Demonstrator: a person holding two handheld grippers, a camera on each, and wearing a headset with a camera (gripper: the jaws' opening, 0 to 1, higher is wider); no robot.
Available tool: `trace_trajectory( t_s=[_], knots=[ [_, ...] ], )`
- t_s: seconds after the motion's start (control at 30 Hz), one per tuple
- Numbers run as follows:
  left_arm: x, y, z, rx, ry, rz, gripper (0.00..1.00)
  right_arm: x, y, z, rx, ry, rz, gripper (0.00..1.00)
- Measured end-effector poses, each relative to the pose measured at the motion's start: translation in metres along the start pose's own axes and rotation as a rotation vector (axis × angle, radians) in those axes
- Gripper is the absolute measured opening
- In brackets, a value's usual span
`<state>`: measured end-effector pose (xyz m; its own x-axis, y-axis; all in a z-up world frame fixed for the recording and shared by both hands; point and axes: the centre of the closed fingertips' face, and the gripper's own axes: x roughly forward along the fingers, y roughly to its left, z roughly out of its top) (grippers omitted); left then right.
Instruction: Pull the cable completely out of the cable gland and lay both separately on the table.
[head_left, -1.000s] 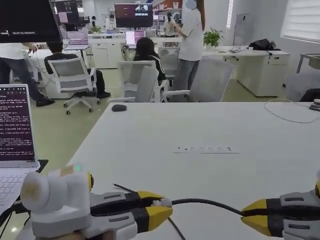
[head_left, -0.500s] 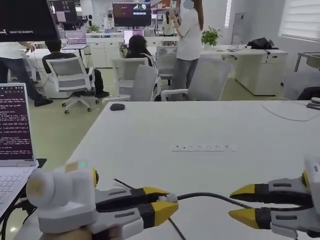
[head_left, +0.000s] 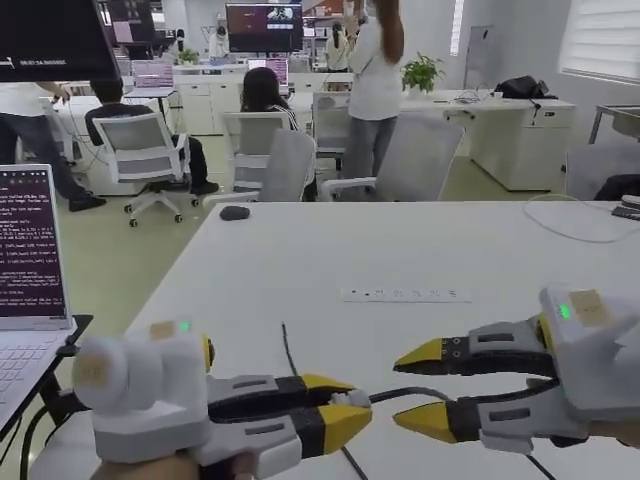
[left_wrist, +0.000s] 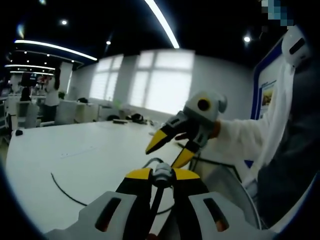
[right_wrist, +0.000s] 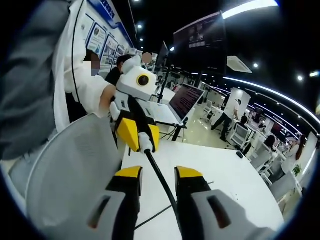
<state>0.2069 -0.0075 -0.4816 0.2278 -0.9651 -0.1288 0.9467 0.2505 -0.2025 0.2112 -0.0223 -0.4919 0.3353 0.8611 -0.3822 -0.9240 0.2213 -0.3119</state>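
Cable (head_left: 385, 394) leads out of the white cable gland (head_left: 346, 399), on which the left gripper (head_left: 356, 404) has its fingers clamped, over the tabletop (head_left: 450, 250). The right gripper (head_left: 398, 389) has its fingers apart, one on each side of the cable. Its own view shows the cable running between them. The left gripper view shows slack cable curving across the tabletop. The text on the laptop (head_left: 30, 250) is too small to read.

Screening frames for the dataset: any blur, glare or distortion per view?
Head view: even light, left gripper and right gripper sharp. Left gripper view: windows blown out, fisheye bend, cable gland up close slightly soft. Right gripper view: heavy fisheye, ceiling light strip bowed, cable crisp.
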Motion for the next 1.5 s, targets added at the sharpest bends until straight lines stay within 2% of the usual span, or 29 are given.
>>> trace_trajectory(
  t_s=[0.1, 0.17, 0.33, 0.7, 1.3, 1.5],
  knots=[
    [0.0, -0.002, -0.001, 0.007, 0.009, -0.006, 0.16, 0.003, 0.005, -0.003, -0.022, 0.013, 0.02, 0.22],
    [0.001, -0.004, -0.002, 0.012, 0.012, -0.011, 0.16, 0.006, 0.01, -0.005, -0.035, 0.022, 0.041, 0.16],
    [0.001, -0.006, -0.007, 0.025, 0.034, -0.022, 0.16, 0.006, 0.01, -0.009, -0.039, 0.03, 0.04, 0.07],
    [-0.001, -0.001, -0.005, 0.018, 0.028, -0.025, 0.16, 0.007, 0.008, -0.011, -0.034, 0.031, 0.028, 0.05],
    [-0.023, 0.014, -0.002, 0.003, 0.009, 0.005, 0.16, -0.011, -0.006, -0.043, 0.041, 0.079, -0.041, 0.05],
    [-0.028, 0.018, -0.002, -0.005, 0.005, 0.02, 0.16, -0.015, -0.007, -0.048, 0.076, 0.067, -0.061, 0.05]
  ],
)
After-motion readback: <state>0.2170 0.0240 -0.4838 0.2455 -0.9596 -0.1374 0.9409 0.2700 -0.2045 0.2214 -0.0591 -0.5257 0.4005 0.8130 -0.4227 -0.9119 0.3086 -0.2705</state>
